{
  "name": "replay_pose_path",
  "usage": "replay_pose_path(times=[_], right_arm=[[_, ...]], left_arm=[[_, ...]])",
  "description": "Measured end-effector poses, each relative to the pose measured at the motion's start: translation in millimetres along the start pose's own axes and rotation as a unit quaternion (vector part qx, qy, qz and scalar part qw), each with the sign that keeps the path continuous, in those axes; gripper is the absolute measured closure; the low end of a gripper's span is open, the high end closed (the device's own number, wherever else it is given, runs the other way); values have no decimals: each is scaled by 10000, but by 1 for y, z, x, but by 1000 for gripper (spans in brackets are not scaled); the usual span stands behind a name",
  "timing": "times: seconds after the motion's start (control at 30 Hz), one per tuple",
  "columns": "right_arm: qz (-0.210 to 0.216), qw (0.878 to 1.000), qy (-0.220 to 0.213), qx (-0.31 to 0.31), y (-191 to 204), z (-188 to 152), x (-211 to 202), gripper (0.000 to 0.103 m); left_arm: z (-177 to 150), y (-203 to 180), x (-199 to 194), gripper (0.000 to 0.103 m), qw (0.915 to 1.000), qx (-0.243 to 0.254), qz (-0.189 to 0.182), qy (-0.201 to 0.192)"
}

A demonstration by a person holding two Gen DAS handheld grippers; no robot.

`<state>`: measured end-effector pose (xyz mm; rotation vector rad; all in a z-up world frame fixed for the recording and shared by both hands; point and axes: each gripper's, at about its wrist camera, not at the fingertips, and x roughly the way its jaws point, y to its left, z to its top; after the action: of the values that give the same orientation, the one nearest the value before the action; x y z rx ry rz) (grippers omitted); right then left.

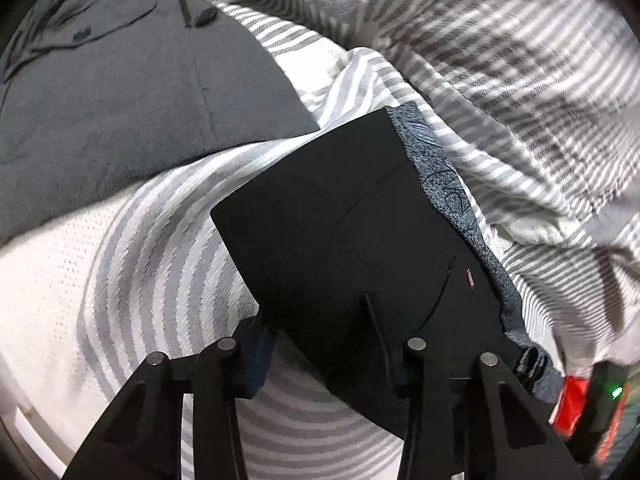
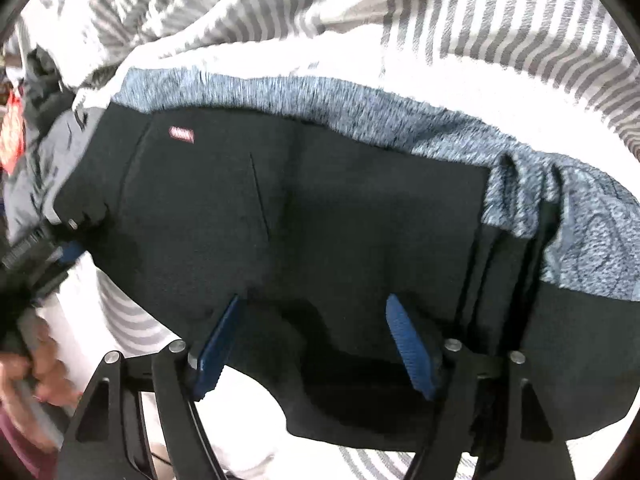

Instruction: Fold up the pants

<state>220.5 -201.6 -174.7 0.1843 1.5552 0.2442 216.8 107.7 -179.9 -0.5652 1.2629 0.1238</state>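
Note:
The black pants (image 1: 352, 232) lie folded into a compact rectangle on the striped bedding, with a small red label (image 1: 469, 279) and a speckled blue-grey lining along the far edge. My left gripper (image 1: 320, 344) is open, its fingers straddling the near edge of the pants. In the right wrist view the same pants (image 2: 304, 208) fill the middle, red label (image 2: 181, 134) at upper left. My right gripper (image 2: 316, 344) is open, its blue pads (image 2: 412, 352) spread over the black cloth. The left gripper's body (image 2: 36, 248) shows at the left edge.
White and grey striped bedding (image 1: 168, 280) lies under everything. A dark grey garment with buttons (image 1: 132, 92) lies at the upper left. A crumpled striped cover (image 1: 520, 80) bunches at the upper right. A red item (image 1: 570, 404) sits at the lower right.

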Motion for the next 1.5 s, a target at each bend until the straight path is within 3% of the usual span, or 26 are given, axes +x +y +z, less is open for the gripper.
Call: replay_pose_path(times=[0.2, 0.37, 0.67, 0.87, 1.0, 1.07, 1.13, 1.37, 1.5], right_arm=[[321, 9995, 4, -64, 12, 27, -25, 26], [675, 9969, 213, -339, 46, 44, -31, 26], [1002, 9914, 608, -589, 109, 104, -28, 22], [874, 9897, 868, -724, 131, 106, -11, 22], [815, 9886, 943, -839, 142, 111, -4, 22], [841, 9880, 997, -833, 147, 115, -1, 22], [858, 9870, 1073, -840, 153, 121, 1, 22], [948, 9835, 1155, -1016, 178, 140, 0, 21], [1043, 9769, 1460, -1161, 197, 147, 7, 19]], left_arm=[[1, 5, 5, 60, 9999, -97, -65, -16], [-1, -5, 1, 61, 9996, 214, 82, -188], [-7, -24, -3, 63, 9932, 987, 399, -471], [4, 3, 6, 55, 9997, 130, -126, -149], [8, 1, 9, 52, 9995, -107, -240, -159], [6, -9, 7, 69, 9994, 183, -59, -293], [-1, -26, 1, 73, 9960, 709, 161, -528], [-23, -54, -13, 74, 9768, 1800, 582, -1008], [-33, -67, -19, 74, 9645, 2264, 697, -1166]])
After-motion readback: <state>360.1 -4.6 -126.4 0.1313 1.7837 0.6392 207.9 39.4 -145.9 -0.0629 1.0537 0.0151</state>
